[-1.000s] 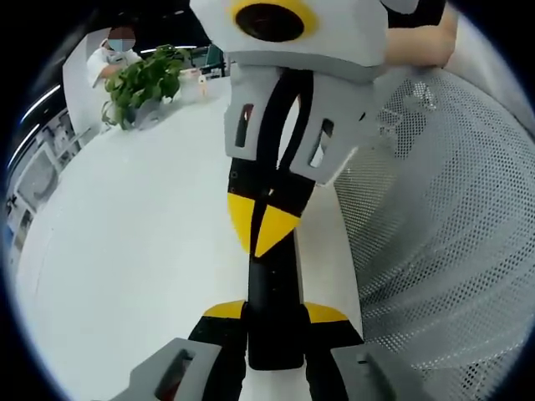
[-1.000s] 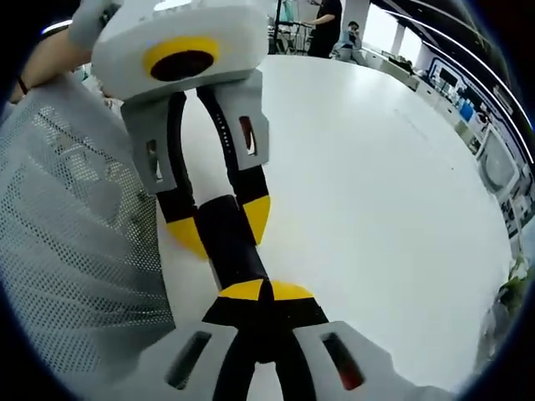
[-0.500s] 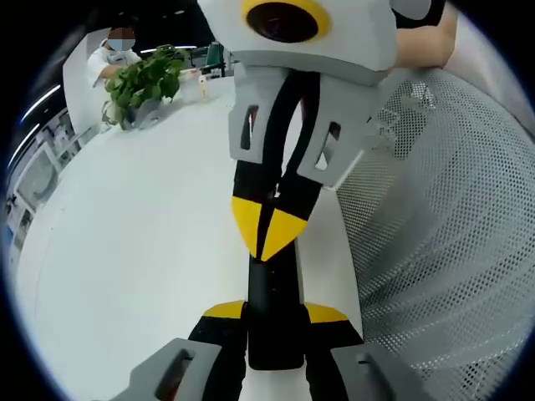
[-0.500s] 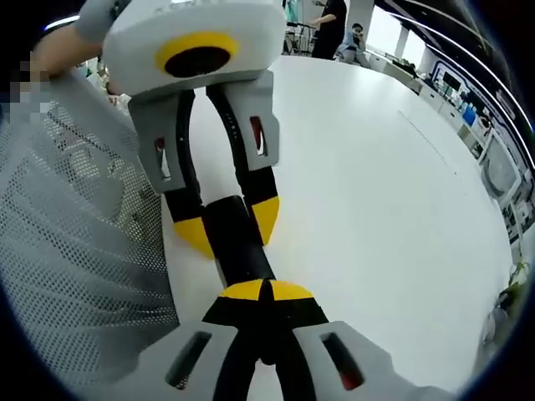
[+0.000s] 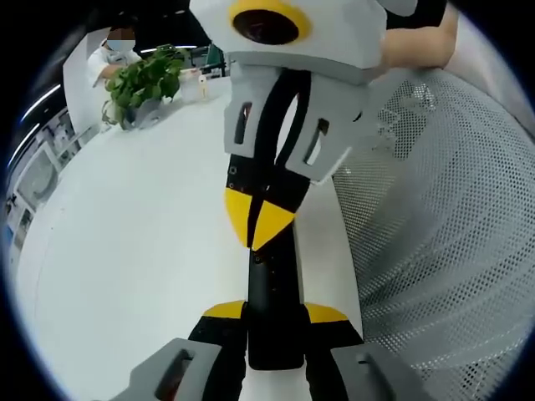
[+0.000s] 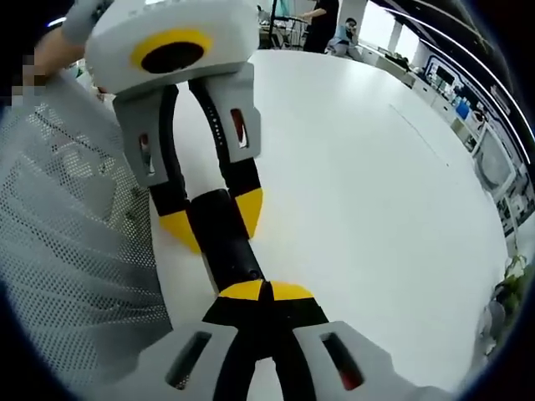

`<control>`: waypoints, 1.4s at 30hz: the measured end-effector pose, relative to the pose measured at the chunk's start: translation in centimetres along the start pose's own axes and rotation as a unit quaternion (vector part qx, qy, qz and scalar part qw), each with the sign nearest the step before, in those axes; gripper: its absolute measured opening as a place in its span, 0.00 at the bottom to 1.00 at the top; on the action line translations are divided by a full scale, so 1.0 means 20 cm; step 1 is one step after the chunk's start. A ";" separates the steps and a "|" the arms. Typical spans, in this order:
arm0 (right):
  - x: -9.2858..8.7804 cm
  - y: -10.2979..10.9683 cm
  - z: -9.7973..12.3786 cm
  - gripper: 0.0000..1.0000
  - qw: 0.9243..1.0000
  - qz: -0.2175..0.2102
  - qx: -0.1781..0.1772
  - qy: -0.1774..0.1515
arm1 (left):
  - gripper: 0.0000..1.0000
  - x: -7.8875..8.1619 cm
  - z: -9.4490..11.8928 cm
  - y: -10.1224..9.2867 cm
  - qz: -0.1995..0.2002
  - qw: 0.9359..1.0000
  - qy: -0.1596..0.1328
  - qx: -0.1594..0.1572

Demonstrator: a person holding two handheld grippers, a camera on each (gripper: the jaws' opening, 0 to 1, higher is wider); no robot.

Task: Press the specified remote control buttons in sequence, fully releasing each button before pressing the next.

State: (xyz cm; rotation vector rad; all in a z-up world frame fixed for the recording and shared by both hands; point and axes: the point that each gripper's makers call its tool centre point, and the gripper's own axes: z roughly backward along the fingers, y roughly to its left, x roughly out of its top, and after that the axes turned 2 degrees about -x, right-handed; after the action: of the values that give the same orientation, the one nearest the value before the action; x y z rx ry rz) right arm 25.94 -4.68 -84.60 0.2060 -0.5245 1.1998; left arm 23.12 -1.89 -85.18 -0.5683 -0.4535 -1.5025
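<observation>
Remote control (image 5: pixel 273 311) sits long and black on the white bench (image 5: pixel 134 251), right along the edge next to a white mesh sheet (image 5: pixel 443 234). In the left gripper view the left claw (image 5: pixel 274 313) is clenched around the near end of the remote, yellow tips on either side of it. From the top of that view the right claw (image 5: pixel 257 219) comes down with its yellow tips pinched together into one point, and that point is touching the top face of the remote further along. The right gripper view shows the same thing flipped: right claw (image 6: pixel 266 292) closed with its tips together on the remote (image 6: pixel 224 242), and the left claw (image 6: pixel 211 219) gripping the far end from both sides. Way back on the bench there's a leafy green plant (image 5: pixel 144 82), and a person (image 5: pixel 113 52) sits behind it.
</observation>
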 end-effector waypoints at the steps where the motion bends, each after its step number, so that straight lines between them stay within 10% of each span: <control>1: 0.00 0.00 0.00 0.00 1.000 0.000 0.001 0.000 | 0.25 0.00 0.00 0.00 0.000 1.000 0.000 0.000; 42: -0.02 0.03 0.01 0.00 0.999 -0.036 0.020 0.007 | 0.25 0.00 0.00 0.00 0.000 1.000 0.000 0.000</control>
State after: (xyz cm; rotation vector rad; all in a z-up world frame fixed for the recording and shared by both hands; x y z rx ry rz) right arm 25.22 -4.84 -84.58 0.2480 -0.4769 1.1411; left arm 23.17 -1.81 -85.22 -0.5673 -0.4536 -1.5020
